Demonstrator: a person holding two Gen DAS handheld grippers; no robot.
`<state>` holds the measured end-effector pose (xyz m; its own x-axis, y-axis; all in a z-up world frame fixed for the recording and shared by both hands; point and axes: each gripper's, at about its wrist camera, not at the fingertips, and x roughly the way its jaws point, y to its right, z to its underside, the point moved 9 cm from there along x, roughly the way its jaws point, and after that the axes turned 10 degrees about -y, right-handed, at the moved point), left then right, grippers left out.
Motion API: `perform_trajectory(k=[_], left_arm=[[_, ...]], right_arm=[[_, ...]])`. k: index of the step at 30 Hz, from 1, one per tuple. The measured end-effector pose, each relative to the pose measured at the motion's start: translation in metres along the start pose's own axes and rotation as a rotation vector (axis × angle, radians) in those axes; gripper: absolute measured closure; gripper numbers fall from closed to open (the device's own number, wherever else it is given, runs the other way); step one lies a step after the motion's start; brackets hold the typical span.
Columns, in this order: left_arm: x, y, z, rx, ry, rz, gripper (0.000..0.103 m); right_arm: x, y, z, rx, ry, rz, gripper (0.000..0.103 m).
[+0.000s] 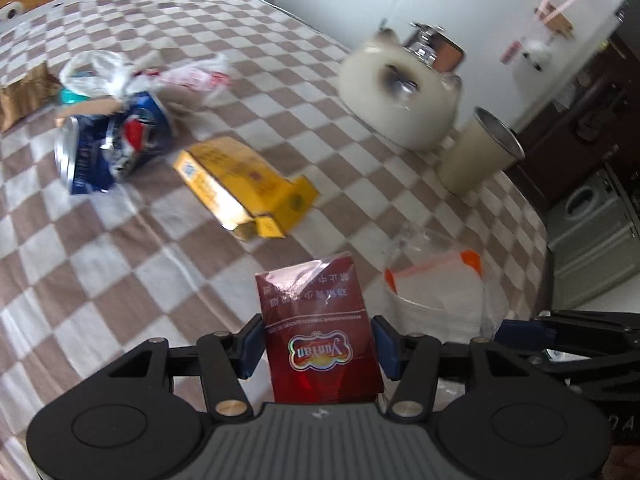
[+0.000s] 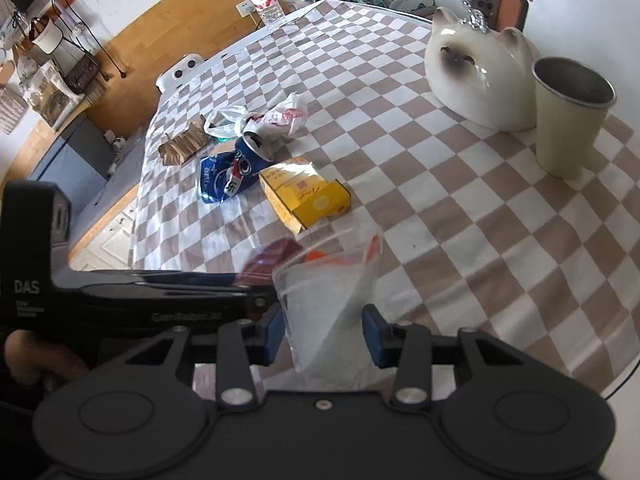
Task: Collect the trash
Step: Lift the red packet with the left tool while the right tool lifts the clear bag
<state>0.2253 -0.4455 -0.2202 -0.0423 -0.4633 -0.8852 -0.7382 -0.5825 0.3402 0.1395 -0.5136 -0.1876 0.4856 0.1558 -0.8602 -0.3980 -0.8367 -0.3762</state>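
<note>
My left gripper [image 1: 318,346] is shut on a red cigarette pack [image 1: 316,320] and holds it above the checkered tablecloth [image 1: 100,264], just left of a clear plastic bag [image 1: 436,292]. My right gripper [image 2: 324,334] is shut on that clear bag [image 2: 328,300], whose open mouth faces up; the red pack [image 2: 272,258] shows at the bag's left rim. Farther on the cloth lie a yellow carton [image 2: 306,196], a crushed blue can [image 2: 230,174], a crumpled white plastic bag [image 2: 276,118] and a brown paper scrap [image 2: 184,146].
A cat-shaped ceramic jar [image 2: 478,76] and a cream metal cup [image 2: 568,112] stand at the table's far right. A water bottle [image 2: 266,0] stands at the far edge. A phone [image 2: 500,6] leans behind the jar. The left gripper's body [image 2: 132,296] crosses the right wrist view.
</note>
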Motion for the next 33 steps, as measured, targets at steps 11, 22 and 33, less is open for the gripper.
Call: perform_trajectory(k=[11, 22, 33], left_arm=[[0.0, 0.013, 0.017, -0.002, 0.004, 0.039, 0.047], [-0.001, 0.014, 0.027, -0.024, 0.002, 0.062, 0.047], [-0.007, 0.022, 0.033, 0.025, 0.012, 0.04, 0.047]], right_arm=[[-0.027, 0.015, 0.023, 0.066, 0.011, -0.056, 0.043], [-0.036, 0.028, 0.023, 0.213, 0.018, -0.194, 0.046], [-0.013, 0.036, 0.024, 0.281, -0.044, -0.079, 0.085]])
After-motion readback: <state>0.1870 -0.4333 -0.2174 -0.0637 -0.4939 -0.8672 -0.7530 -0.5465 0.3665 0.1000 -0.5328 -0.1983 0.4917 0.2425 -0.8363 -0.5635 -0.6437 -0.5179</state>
